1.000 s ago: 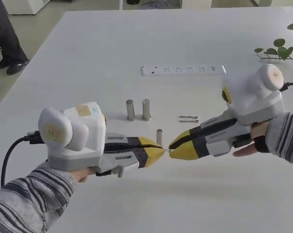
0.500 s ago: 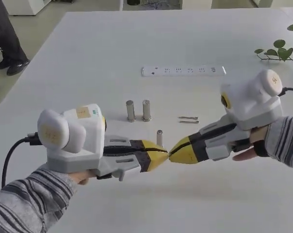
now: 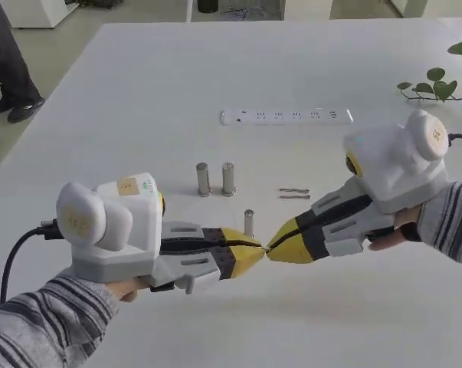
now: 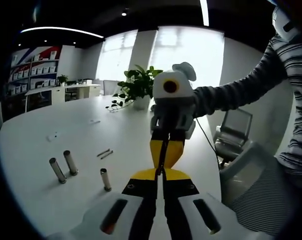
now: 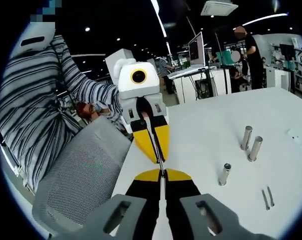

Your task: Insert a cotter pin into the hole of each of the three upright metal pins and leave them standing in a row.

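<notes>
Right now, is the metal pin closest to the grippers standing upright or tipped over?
Upright: the metal pin stands on end on the table.

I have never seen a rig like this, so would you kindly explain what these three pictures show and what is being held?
There is no robot: a person holds a white hand tool in each hand, each ending in a yellow-tipped claw. The rectangular picture comes from a headset camera looking down at the white table. The two round pictures come from cameras riding on each tool, so each sees the other tool facing it. The left claw and right claw are shut and meet tip to tip, apparently pinching one cotter pin between them. On the table stand three metal pins, two side by side and one nearer the claws. Two spare cotter pins lie beside them, with a power strip farther back.
</notes>
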The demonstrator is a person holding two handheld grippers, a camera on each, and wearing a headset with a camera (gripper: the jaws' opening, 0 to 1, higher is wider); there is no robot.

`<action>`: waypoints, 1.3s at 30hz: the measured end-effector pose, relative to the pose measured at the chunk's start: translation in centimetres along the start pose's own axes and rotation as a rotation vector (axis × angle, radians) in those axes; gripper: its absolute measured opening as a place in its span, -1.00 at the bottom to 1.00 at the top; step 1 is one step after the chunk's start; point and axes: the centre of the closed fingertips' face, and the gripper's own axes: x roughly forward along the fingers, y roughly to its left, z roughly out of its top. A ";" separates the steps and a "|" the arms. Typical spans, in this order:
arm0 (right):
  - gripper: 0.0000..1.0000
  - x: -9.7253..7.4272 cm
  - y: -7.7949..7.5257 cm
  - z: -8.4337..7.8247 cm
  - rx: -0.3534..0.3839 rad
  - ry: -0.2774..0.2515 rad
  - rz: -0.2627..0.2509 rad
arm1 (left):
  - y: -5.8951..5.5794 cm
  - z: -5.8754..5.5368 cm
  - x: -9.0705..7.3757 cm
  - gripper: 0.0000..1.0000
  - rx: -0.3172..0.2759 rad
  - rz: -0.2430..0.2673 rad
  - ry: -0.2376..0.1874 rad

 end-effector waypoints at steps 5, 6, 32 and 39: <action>-1.00 0.0 -0.5 0.0 -0.015 0.006 -0.016 | 0.7 -0.1 0.0 -0.98 -0.013 0.031 0.002; -1.00 -0.1 -0.6 0.0 -0.019 0.009 -0.021 | 0.9 -0.1 -0.1 -0.98 -0.008 0.042 0.005; -1.00 -1.2 -7.9 -3.0 -0.066 0.094 -0.261 | 7.4 -2.3 1.0 -0.68 0.037 0.409 0.032; -1.00 -0.9 -9.0 -3.9 -0.061 0.121 -0.278 | 9.0 -4.0 2.6 -0.62 0.023 0.463 0.082</action>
